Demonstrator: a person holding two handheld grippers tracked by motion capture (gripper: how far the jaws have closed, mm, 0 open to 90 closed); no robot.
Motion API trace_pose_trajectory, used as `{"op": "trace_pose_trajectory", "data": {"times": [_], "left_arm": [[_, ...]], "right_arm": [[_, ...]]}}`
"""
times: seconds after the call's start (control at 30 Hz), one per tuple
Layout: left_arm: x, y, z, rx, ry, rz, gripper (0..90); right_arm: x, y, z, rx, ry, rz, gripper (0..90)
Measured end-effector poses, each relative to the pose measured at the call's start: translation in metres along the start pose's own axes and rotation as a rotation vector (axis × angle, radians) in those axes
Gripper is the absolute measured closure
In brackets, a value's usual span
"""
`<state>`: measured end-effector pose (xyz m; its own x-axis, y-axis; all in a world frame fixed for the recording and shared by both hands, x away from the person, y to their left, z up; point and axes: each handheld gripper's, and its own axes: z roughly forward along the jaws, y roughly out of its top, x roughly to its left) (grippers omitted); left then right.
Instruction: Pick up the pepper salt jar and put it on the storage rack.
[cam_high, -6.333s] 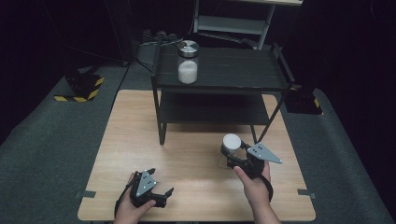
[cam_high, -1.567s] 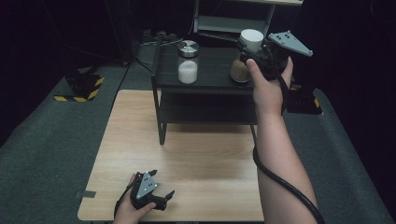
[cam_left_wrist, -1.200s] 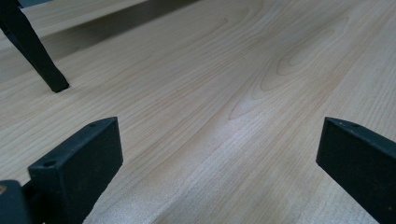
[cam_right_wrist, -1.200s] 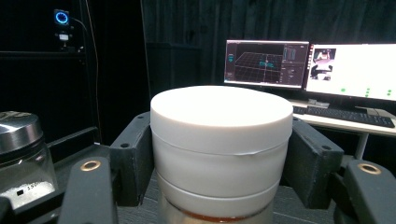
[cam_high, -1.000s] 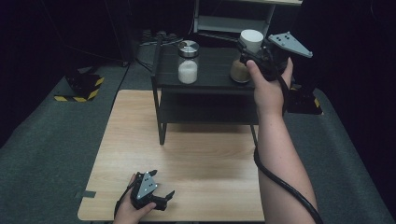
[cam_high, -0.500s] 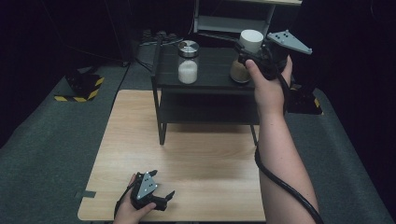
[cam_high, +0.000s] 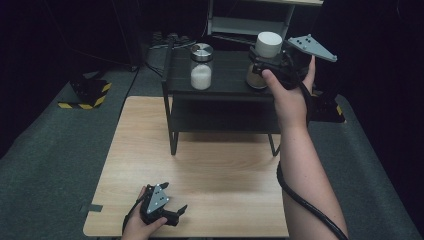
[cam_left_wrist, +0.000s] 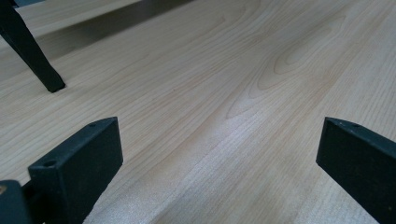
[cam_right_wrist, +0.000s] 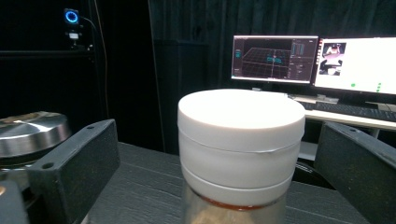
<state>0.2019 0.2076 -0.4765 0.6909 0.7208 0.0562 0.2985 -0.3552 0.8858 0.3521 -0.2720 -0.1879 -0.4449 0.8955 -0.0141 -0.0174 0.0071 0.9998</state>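
Pale wood of the table (cam_high: 220, 170) takes up the lower middle of the high view, and at its bottom edge, left of centre, the left gripper (cam_high: 167, 212) rests on the board in the person's left hand (cam_high: 136, 227). In the left gripper view its two black jaws stand spread wide over bare wood grain, with one black leg of the shelf (cam_left_wrist: 30, 53) in the upper left corner.

Farther up the high view, the right forearm runs from the lower right to the right gripper (cam_high: 260, 62), held at the top board of the black shelf (cam_high: 225, 82). A white-lidded jar (cam_high: 265, 57) stands on that board, upper centre-right. In the right gripper view this jar (cam_right_wrist: 240, 149) sits between the jaws, which have just been opening and now stand clear of it on both sides.

Left of it on the same board stands a metal-lidded jar (cam_high: 201, 67) holding white grains. Beyond, in the right gripper view's upper right, two lit monitors (cam_right_wrist: 317, 60) glow.
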Motion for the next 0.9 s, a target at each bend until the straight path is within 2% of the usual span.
{"op": "trace_pose_trajectory", "data": {"times": [0.3,0.9], "left_arm": [[0.001,0.001,0.000,0.004,-0.006,0.004,0.9],[0.000,0.001,0.001,0.005,-0.007,0.011,0.9]], "right_arm": [[0.004,0.000,-0.012,-0.002,0.011,0.004,0.4],[0.008,-0.021,-0.040,-0.007,0.065,-0.005,0.4]]}}
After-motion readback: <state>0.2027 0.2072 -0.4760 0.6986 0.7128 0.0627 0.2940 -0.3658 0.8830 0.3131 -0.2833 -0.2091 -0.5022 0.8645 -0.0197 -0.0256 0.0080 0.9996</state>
